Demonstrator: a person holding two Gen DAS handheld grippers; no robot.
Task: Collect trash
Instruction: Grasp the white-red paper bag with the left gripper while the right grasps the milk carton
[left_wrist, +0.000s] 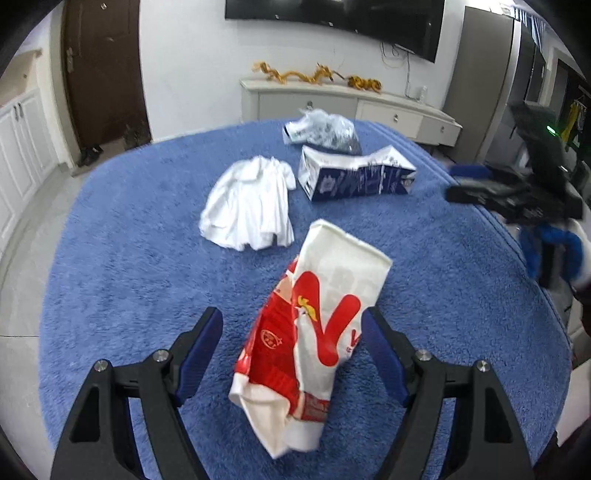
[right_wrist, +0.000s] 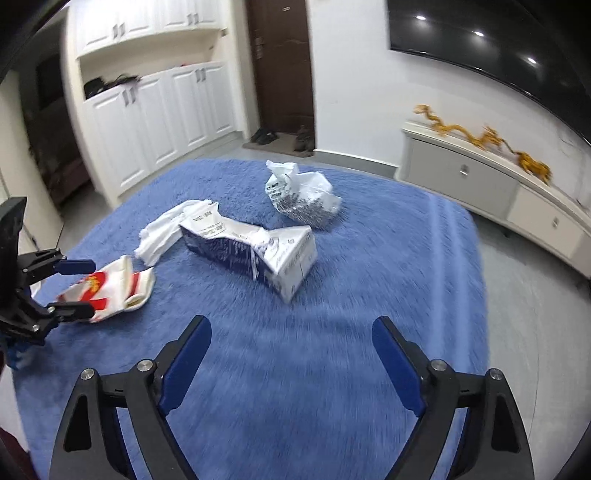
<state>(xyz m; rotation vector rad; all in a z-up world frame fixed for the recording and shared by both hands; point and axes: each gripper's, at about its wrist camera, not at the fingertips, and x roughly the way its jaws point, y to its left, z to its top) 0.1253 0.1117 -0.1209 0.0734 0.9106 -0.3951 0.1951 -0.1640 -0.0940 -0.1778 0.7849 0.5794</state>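
Left wrist view: the left tool (left_wrist: 293, 325) hangs low over a blue fluffy cover (left_wrist: 147, 295) on the bench, its two blue-padded fingers (left_wrist: 201, 350) spread apart. A crumpled red-and-white paper bag (left_wrist: 314, 328) lies on the cover between them; the right pad looks close to the bag's edge, but neither pad presses on it, so the bag is not gripped. Beyond the bag lies a crumpled white paper napkin (left_wrist: 251, 203), and just to its right a squashed blue-and-white carton (left_wrist: 351, 175) on its side. Behind the carton sits a clear printed plastic bag (left_wrist: 323, 131), bunched up near the far edge of the cover. The right tool (left_wrist: 517, 192) shows at the right edge, blurred, above the rim of the bench.

Right wrist view: the right tool (right_wrist: 291, 339) hovers above bare blue cover with its fingers wide apart and nothing between them. The carton (right_wrist: 255, 247) lies ahead of it, well apart, the plastic bag (right_wrist: 303, 195) behind that, and the napkin (right_wrist: 162, 229) touching the carton's left end. At the left edge the left tool (right_wrist: 75, 288) straddles the red-and-white bag (right_wrist: 110, 286), its fingers apart on either side.

A white cabinet (left_wrist: 351, 107) stands against the wall behind.
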